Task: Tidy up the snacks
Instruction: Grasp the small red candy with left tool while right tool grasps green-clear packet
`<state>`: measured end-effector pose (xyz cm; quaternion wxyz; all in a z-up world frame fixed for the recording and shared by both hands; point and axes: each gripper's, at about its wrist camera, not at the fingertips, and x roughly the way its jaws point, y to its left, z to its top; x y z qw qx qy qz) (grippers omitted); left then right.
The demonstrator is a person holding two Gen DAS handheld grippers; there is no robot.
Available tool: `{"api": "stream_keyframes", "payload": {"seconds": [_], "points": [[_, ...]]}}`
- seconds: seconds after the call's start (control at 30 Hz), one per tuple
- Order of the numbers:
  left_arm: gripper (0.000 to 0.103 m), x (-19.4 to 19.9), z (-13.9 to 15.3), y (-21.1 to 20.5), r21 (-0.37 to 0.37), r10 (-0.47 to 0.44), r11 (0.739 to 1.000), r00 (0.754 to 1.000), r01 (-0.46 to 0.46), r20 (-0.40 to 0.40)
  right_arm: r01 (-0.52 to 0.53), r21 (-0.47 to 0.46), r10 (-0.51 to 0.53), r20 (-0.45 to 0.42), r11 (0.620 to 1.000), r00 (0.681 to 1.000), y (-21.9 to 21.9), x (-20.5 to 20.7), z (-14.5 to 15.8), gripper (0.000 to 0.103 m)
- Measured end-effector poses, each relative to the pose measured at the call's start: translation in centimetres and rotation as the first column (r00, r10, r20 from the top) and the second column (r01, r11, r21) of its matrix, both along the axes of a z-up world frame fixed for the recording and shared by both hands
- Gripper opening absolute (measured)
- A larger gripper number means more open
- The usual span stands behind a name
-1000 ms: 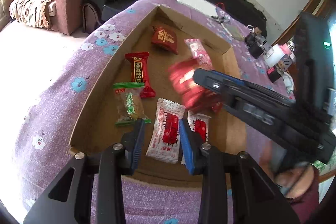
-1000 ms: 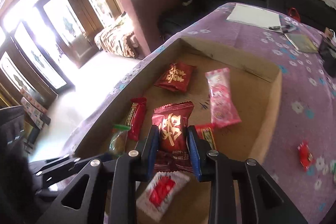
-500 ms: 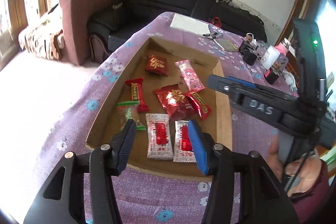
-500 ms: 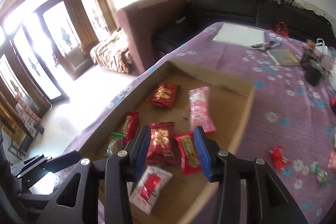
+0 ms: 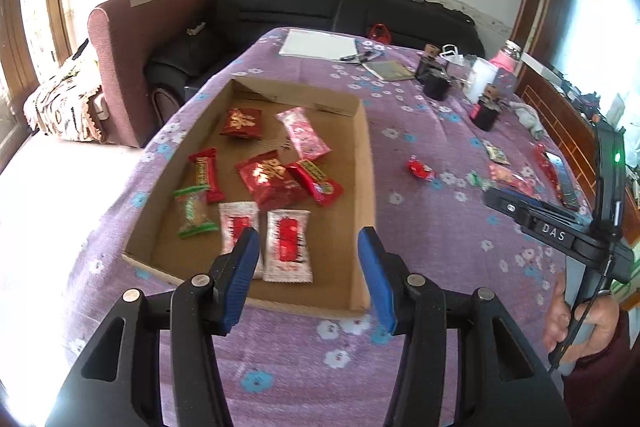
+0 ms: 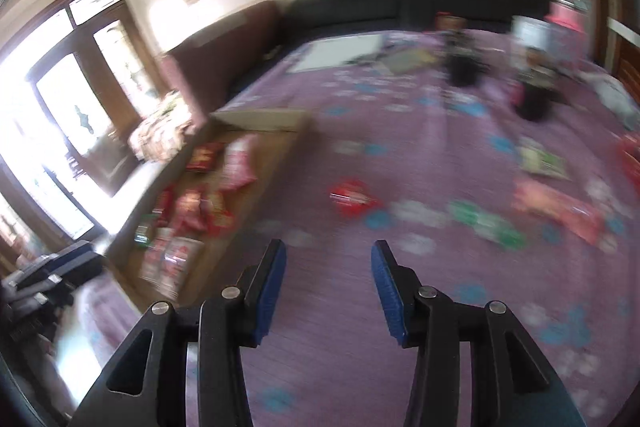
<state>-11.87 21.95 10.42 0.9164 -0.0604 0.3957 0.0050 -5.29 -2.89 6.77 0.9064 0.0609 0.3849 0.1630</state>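
Eight wrapped snacks are lying inside the shallow cardboard box [image 5: 362,163] on the purple flowered counter [image 5: 424,235]: a pair of white-and-red packets [image 5: 288,247] nearest the front wall, a green one [image 5: 194,213] at the left, red ones in the middle and a pink one [image 5: 304,133] toward the back; the box's low walls are standing open on top, with bare cardboard along its right side; the left gripper [image 5: 308,259] is hovering over the box's front edge, its blue fingers [image 5: 244,267] standing apart with nothing between them; the right gripper [image 6: 328,283] is hanging over bare cloth to the right of the box, its jaws opening and empty, the view there smeared by motion; loose snacks are lying ahead of it on the cloth: a small red candy [image 6: 352,195] nearest, a green one [image 6: 488,223] and a pink packet [image 6: 556,207] further right, well apart from the box; dark cups [image 5: 436,87], a white sheet of paper [image 5: 318,45] and a booklet are crowding the counter's far end; a black sofa [image 5: 344,7] and a brown armchair [image 5: 136,39] are bordering the far and left edges.
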Motion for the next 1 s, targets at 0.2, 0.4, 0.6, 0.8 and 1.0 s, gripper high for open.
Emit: {"api": "stream_keyframes", "payload": {"seconds": [0.2, 0.4, 0.6, 0.8, 1.0], "points": [[0.05, 0.4, -0.3, -2.8, -0.077, -0.058, 0.995, 0.998, 0.057, -0.015, 0.178, 0.026, -0.177, -0.057, 0.984, 0.983, -9.6, -1.0, -1.9, 0.048], [0.05, 1.4, -1.6, -6.4, -0.1, -0.129, 0.987, 0.99, 0.123, -0.058, 0.235, 0.028, -0.233, -0.06, 0.972, 0.971, -13.2, -0.6, -2.7, 0.048], [0.05, 2.9, -2.1, -8.2, -0.119, -0.161, 0.982, 0.981, 0.148, -0.105, 0.156, 0.015, -0.155, -0.038, 0.988, 0.987, -10.2, 3.3, -3.1, 0.048], [0.05, 6.1, -1.2, -8.5, -0.177, -0.182, 0.972, 0.971, 0.154, -0.154, 0.104, -0.047, -0.105, -0.016, 0.993, 0.994, -6.7, 7.6, -4.0, 0.049], [0.05, 11.8, -1.8, -10.6, -0.164, -0.203, 0.972, 0.957, 0.171, -0.206, 0.06, -0.039, -0.063, -0.059, 0.997, 0.996, -5.9, 8.8, -5.5, 0.048]]}}
